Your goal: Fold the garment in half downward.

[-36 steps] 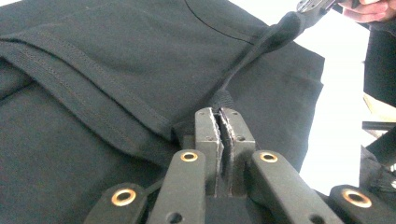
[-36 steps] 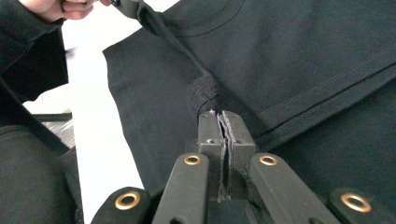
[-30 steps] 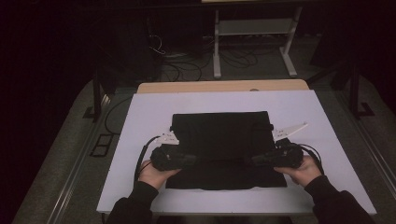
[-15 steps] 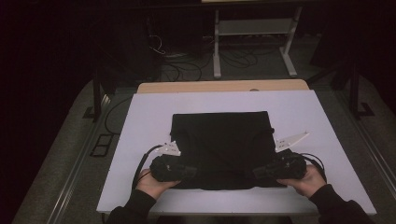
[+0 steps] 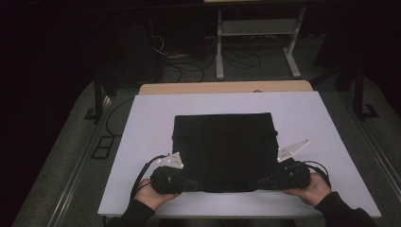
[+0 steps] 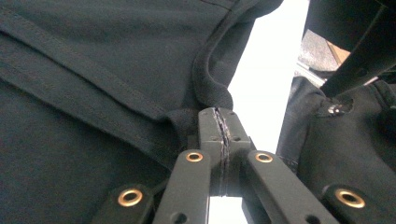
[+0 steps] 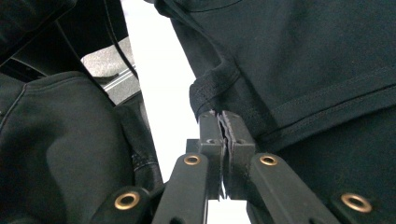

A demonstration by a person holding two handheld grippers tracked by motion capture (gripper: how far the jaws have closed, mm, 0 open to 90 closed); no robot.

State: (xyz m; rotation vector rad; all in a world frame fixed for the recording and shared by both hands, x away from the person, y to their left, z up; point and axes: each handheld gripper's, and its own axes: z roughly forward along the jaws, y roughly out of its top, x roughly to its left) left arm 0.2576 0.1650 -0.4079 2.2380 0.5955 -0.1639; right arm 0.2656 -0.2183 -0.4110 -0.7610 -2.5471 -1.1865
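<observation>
A: Bench (image 5: 142, 142), white top. Black garment (image 5: 222, 146) lies near its middle, laid as a flat rectangle, near edge at the front of the bench.

B: Fold status?

A: Judged partly done: hems and seams in the left gripper view suggest layers already doubled. At least one more fold looks left, near edge over toward the far edge.

B: Tongs?

A: Left tongs (image 5: 189, 185) at the near-left corner, right tongs (image 5: 262, 183) at the near-right. Both pairs are pressed together on cloth: left (image 6: 219, 140) pinches a hemmed edge, right (image 7: 223, 140) likewise.

B: Lifted?

A: Not visibly; garment rests flat, corners pinched only.
</observation>
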